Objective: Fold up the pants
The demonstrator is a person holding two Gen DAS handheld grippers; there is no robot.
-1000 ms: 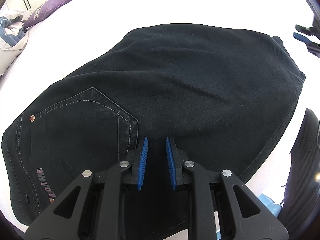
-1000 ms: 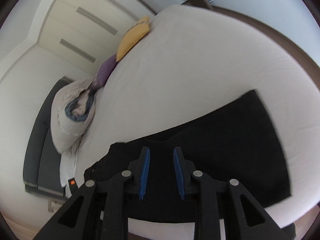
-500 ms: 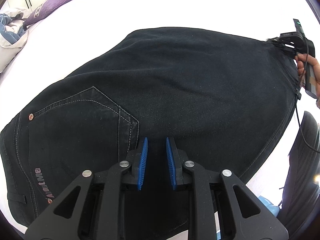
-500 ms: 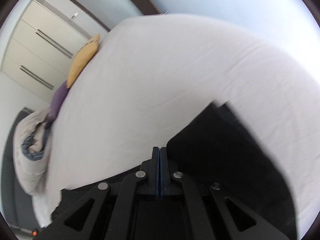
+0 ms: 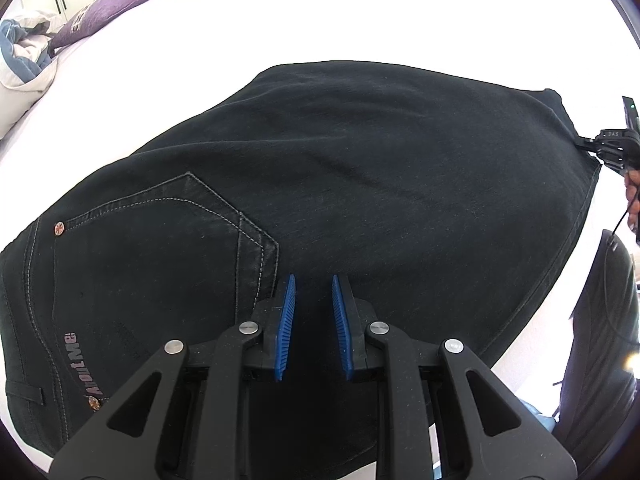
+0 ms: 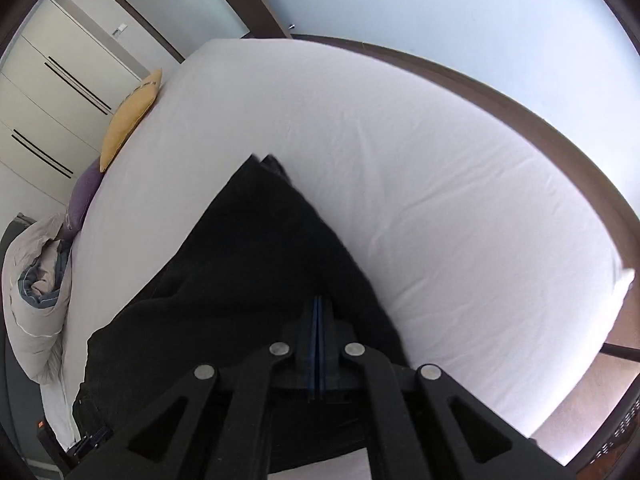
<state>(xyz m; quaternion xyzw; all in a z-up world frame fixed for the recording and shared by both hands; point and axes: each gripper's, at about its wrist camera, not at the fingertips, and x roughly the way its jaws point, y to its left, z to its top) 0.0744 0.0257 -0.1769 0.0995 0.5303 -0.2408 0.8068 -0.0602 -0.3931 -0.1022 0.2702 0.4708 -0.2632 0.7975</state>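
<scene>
While the black pants (image 5: 360, 200) lie folded on the white bed (image 5: 320, 20), their back pocket (image 5: 160, 240) faces up, outlined in pale stitching with a copper rivet at its corner and pinkish lettering near the waistband. The left gripper (image 5: 313, 280) hangs over the near fold, its blue pads slightly apart with no cloth pressed between them. The right gripper (image 6: 318, 300) has its pads pressed together at the pants' far hem; whether they pinch the cloth cannot be told.
</scene>
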